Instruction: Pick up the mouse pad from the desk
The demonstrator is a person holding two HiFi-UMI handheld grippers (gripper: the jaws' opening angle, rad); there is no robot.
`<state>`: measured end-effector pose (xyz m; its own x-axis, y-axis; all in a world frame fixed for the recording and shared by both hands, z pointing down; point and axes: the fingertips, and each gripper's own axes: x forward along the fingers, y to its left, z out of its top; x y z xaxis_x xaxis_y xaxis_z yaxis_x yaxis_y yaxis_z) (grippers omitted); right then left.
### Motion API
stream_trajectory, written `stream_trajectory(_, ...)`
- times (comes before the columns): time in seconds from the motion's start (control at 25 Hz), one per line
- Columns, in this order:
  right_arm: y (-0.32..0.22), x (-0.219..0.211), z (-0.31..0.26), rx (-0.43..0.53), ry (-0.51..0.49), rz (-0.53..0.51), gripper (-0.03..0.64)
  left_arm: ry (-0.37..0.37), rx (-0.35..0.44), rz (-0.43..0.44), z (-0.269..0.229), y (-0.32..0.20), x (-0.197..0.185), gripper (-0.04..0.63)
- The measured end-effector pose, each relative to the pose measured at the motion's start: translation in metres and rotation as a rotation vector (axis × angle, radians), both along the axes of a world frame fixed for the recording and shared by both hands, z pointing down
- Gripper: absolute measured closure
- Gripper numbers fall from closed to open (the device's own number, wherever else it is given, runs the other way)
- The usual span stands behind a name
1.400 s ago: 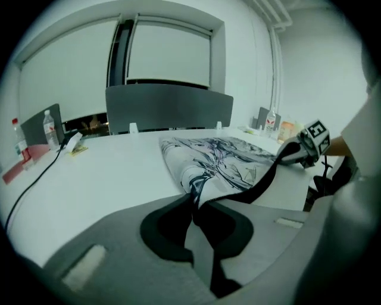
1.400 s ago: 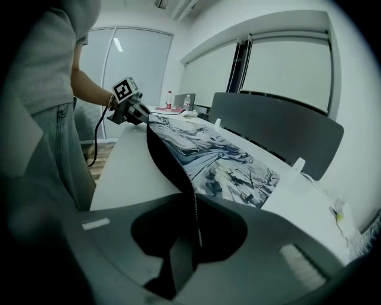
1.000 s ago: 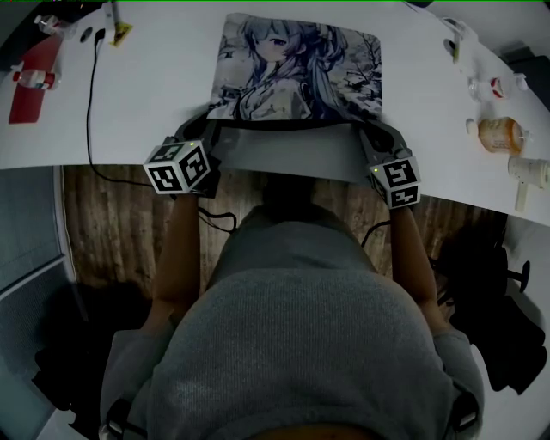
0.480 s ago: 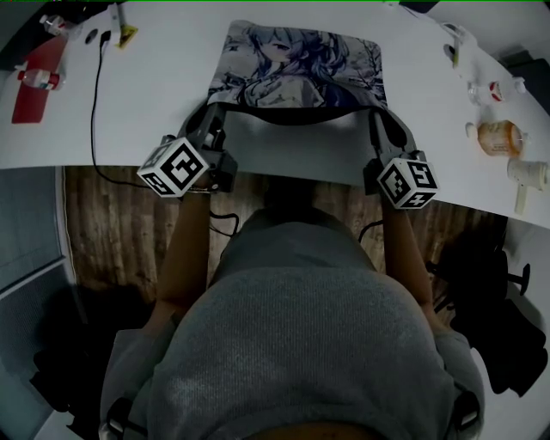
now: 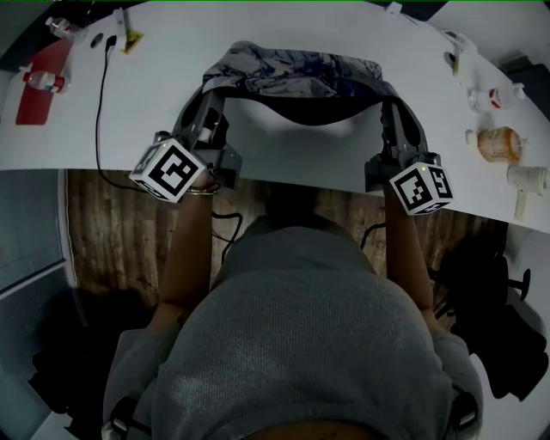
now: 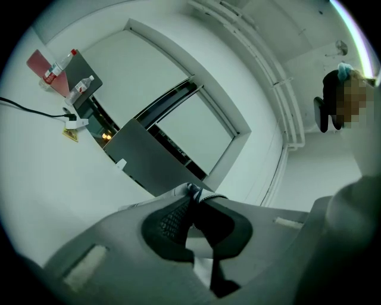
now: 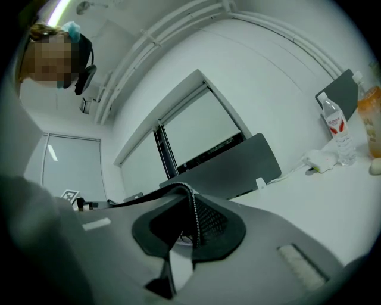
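Desk [image 5: 129,120] below, mouse pad [image 5: 292,73] lifted higher, sagging

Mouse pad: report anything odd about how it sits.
The mouse pad sags in a curve between the left tongs and right tongs, each shut on a near corner. Its dark underside shows above the desk. Nothing else stands out.

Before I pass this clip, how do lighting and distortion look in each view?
Head view: dim and underexposed; the white desk is brightest, the floor nearly black, the pad's underside in shadow. Left gripper view and right gripper view: strong fisheye bending the walls, black vignetted corners, a ceiling light flaring at the rim, a mosaic patch over a face; no obvious motion blur.
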<state>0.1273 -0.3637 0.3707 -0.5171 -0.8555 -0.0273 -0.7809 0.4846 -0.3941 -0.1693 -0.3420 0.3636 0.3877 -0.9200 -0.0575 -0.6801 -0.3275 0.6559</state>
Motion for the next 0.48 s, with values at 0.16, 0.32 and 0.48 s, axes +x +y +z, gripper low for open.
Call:
stream_trajectory(0.16,-0.001,-0.001,-0.024,0.036,-0.028,0.002,0.591,0.018,0.045,0.000,-0.021,-0.002,0.001,0.586)
stream_trajectory(0.32,-0.002,-0.004,-0.049,0.083,-0.045,-0.004,0.591,-0.010,0.098,0.001,-0.045,-0.004,0.002,0.584)
stream_trajectory(0.48,-0.001,-0.007,-0.071,0.125,-0.065,-0.011,0.591,-0.027,0.139,0.007,-0.065,-0.003,0.006,0.584)
